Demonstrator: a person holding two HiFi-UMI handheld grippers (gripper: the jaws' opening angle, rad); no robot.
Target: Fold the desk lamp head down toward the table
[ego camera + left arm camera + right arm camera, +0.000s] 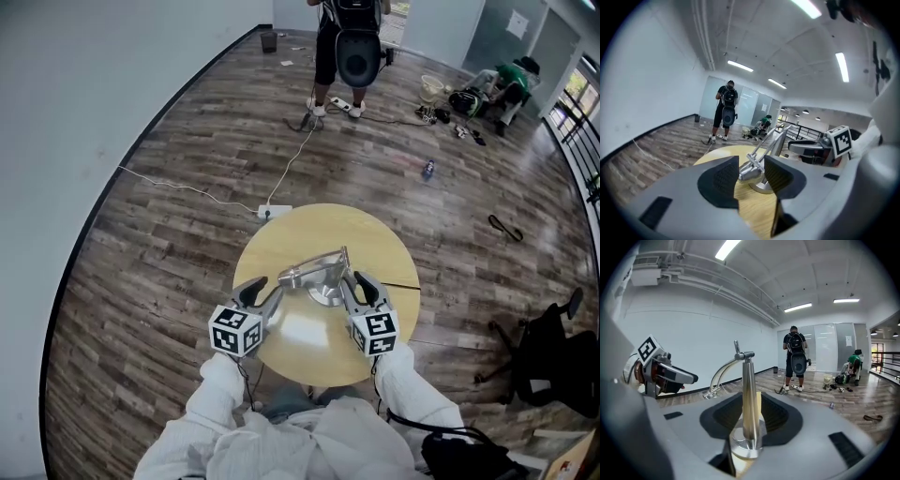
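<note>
The lamp (319, 263) stands at the middle of the round table (281, 234). Its base (326, 296) sits flat, its post (750, 394) is upright, and its arm slopes from the top of the post toward the table's left edge. The head (291, 278) is at the low end of that arm, close above the wood. I cannot tell whether it touches, so the fold looks nearly or fully made.

The left gripper (262, 296) sits at the head, fingers well apart. In its own view the head lies in the gap beyond the tips, and neither pad presses on it. The right gripper (356, 283) has the post between its fingers, just above the base. A strip of table shows between the post and one finger, so I read them as flanking it rather than clamped on it.

That loose hold is the main risk, as I judge it. The base is small and nothing pins the lamp. A sideways nudge from the left fingers would slide or tip the whole lamp rather than work the hinge. If the right gripper pulls away off-line, a finger could hook the post and drag the lamp toward the near edge. Pressing the head further, if the joint is at its stop, could lever the base up.

On the floor past the far edge lie a power strip (274, 211) and its cord. Well beyond them stands a person (342, 47).
</note>
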